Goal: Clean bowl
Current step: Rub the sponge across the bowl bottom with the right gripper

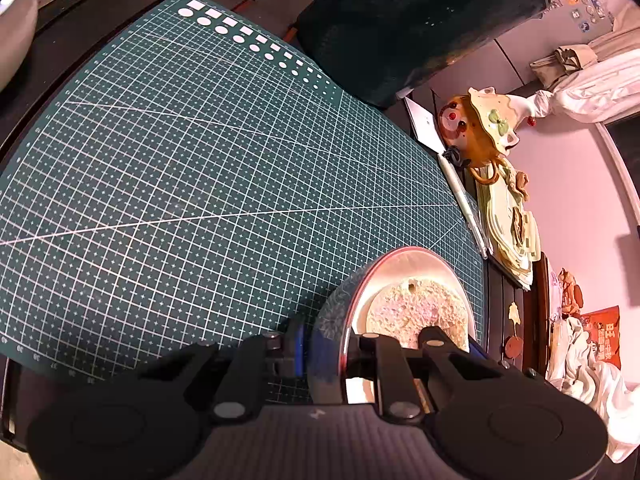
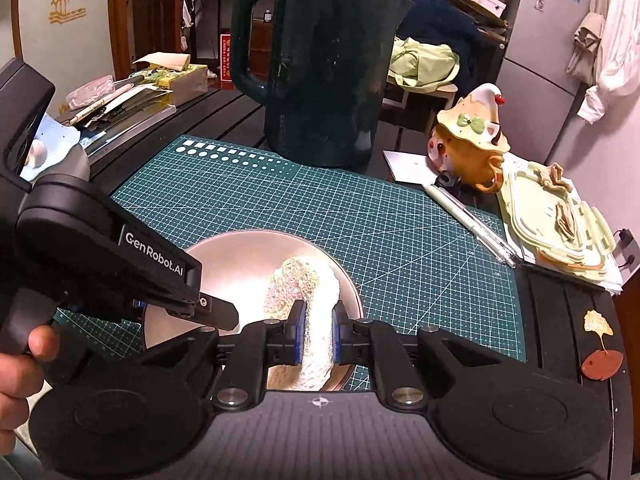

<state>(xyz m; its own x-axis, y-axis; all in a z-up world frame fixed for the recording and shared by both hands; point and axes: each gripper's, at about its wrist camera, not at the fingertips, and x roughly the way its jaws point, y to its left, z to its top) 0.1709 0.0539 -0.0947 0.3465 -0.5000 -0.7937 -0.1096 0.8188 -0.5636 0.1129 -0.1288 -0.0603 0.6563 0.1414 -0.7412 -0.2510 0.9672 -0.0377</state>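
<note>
A pale bowl [image 2: 240, 256] rests on the green cutting mat [image 2: 380, 216]. In the right wrist view my right gripper [image 2: 319, 332] is shut on a white speckled sponge [image 2: 316, 292], which reaches down into the bowl's right side. My left gripper [image 2: 216, 314] comes in from the left and clamps the bowl's near-left rim. In the left wrist view the bowl [image 1: 400, 268] looks tilted, its grey outer wall sits between the pads of my left gripper [image 1: 332, 336], and the sponge [image 1: 412, 312] lies inside it.
A tall dark green kettle [image 2: 328, 72] stands at the mat's far edge. To the right lie a pen [image 2: 468, 220], an orange ceramic figurine [image 2: 472, 136] and stacked pale green trays [image 2: 560, 220]. A person's hand [image 2: 24, 360] holds the left gripper. Clutter lines the far left.
</note>
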